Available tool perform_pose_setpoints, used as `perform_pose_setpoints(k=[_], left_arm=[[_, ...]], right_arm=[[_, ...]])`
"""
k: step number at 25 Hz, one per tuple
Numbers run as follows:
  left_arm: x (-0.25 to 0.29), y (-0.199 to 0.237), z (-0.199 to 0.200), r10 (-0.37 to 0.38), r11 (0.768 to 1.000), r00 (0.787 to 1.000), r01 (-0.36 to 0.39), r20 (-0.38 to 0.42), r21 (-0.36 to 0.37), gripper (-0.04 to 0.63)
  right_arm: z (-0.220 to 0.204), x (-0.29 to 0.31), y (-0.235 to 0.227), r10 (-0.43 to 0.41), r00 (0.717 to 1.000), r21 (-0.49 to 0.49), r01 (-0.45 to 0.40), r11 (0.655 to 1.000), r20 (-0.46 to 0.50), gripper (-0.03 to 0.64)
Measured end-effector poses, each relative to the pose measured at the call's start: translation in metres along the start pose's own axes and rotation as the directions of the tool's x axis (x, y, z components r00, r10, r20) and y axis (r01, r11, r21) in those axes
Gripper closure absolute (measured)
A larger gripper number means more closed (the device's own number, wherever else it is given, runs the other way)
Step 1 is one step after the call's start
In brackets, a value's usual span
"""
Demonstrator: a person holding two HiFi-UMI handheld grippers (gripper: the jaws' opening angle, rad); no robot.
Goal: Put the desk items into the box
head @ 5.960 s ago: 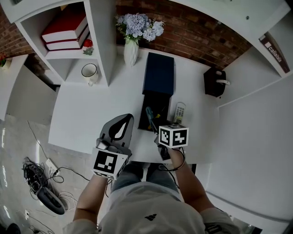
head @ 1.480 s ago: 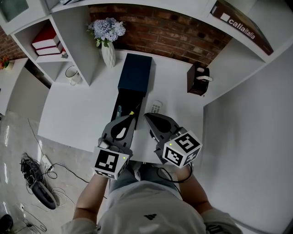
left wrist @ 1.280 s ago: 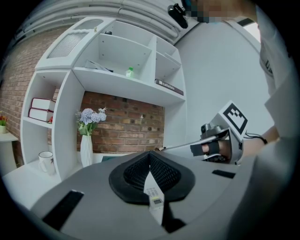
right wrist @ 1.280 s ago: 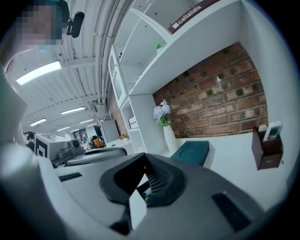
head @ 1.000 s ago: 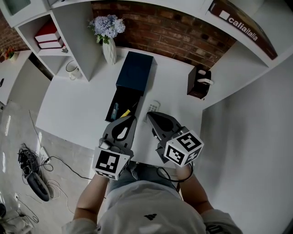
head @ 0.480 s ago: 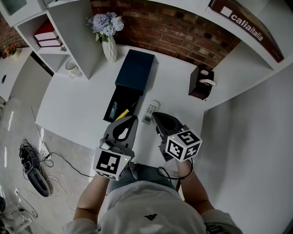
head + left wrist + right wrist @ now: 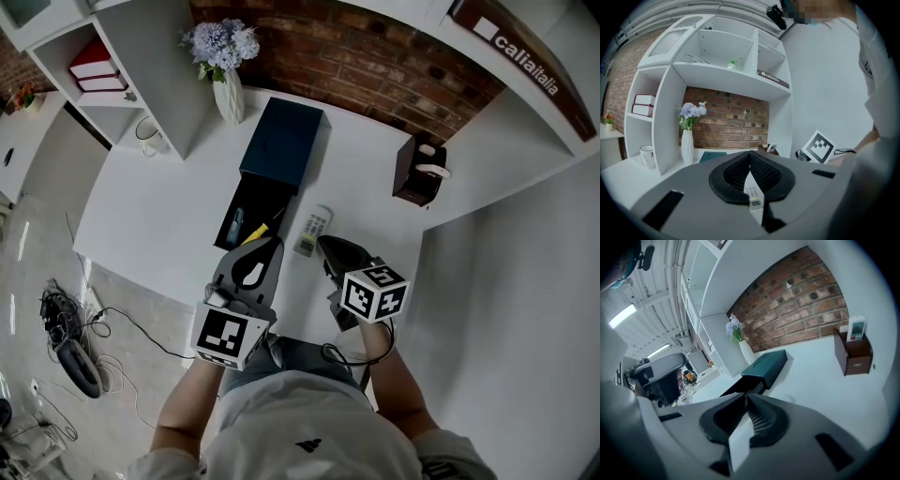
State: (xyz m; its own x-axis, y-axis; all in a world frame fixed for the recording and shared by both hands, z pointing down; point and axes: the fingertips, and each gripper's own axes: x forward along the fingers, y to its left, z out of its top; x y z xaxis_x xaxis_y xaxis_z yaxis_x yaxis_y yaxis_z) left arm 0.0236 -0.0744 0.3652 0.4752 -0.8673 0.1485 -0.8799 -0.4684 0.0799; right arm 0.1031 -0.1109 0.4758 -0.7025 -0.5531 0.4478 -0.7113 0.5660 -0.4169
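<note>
The dark blue box stands on the white desk with its lid [image 7: 284, 141] at the far end. Its open tray [image 7: 251, 214] nearer me holds a yellow and a blue item. A white remote [image 7: 312, 231] lies on the desk just right of the tray. My left gripper [image 7: 273, 241] hovers shut over the tray's near end; a strip of the remote [image 7: 753, 197] shows through its jaw slit [image 7: 750, 153]. My right gripper [image 7: 322, 242] is shut and empty, its tips just right of the remote's near end. From the right gripper view [image 7: 746, 395] the box [image 7: 764, 364] lies ahead.
A brown holder [image 7: 419, 178] with a white device stands at the desk's right. A vase of flowers [image 7: 230, 94] and a mug [image 7: 150, 137] sit at the back left by the shelf unit with books [image 7: 94, 58]. Cables [image 7: 66, 347] lie on the floor left.
My right gripper has sunk and drawn back towards me, uncovering the remote, which now shows whole to its left. The left gripper has stayed put.
</note>
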Motion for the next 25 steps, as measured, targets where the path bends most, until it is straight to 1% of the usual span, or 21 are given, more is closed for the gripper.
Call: perform_pose_setpoints(k=[3,7,12,20,25], left_arm=[[0.000,0.005,-0.001,0.000,1.000,1.000,0.000,-0.003,-0.004,0.584],[0.001,0.010,-0.003,-0.007,1.000,1.000,0.007,-0.009,-0.005,0.584],[0.003,0.018,-0.002,-0.018,1.000,1.000,0.018,-0.009,-0.008,0.584],[0.001,0.032,-0.006,-0.031,0.999,0.999,0.031,-0.020,-0.017,0.584],[0.000,0.041,-0.005,-0.038,0.999,0.999,0.038,-0.023,-0.022,0.584]], right_arm=[[-0.008,0.005,-0.009,-0.026,0.999,0.028,0.027,0.999,-0.026,0.600],[-0.018,0.012,-0.014,-0.038,0.997,0.056,0.042,0.998,-0.063,0.556],[-0.026,0.019,-0.021,-0.076,0.993,0.079,0.083,0.993,-0.091,0.542],[-0.046,0.032,-0.037,-0.142,0.978,0.135,0.163,0.977,-0.154,0.499],[-0.057,0.040,-0.041,-0.181,0.965,0.141,0.210,0.968,-0.191,0.477]])
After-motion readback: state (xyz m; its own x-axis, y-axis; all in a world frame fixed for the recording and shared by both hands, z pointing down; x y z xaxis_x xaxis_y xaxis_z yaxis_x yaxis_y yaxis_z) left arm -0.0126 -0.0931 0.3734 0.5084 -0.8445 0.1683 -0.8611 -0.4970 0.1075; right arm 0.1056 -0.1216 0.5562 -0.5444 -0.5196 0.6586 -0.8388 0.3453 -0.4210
